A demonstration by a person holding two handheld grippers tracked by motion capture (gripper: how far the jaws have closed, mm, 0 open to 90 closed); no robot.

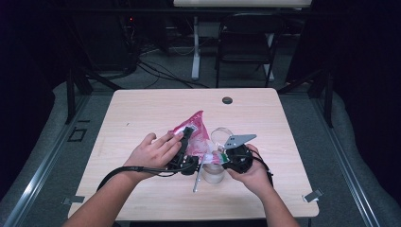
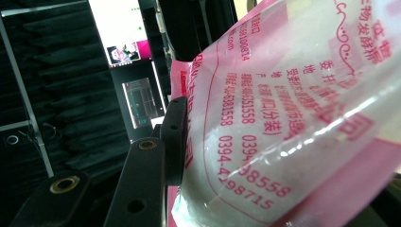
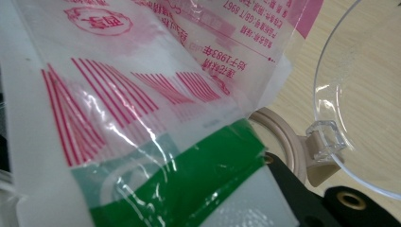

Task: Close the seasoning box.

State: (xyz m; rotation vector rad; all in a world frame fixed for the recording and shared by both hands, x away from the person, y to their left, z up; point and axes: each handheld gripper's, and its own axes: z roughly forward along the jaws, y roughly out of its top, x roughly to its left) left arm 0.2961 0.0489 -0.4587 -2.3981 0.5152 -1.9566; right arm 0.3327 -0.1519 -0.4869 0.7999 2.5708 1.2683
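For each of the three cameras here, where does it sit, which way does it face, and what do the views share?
High view: above the person's side, looking forward and down on the table; both forearms, left gripper and right gripper show.
Left gripper view: rides the left gripper, looking along a black jaw pressed on the pink printed bag.
Right gripper view: rides the right gripper, facing the bag's green-and-white end and the clear container lid.
Shared: all three show the bag.

The counter (image 1: 156,101) is lit evenly from above, while the surroundings are left dark. Glare is seen on the bag (image 2: 302,118), whose near edge is blurred.
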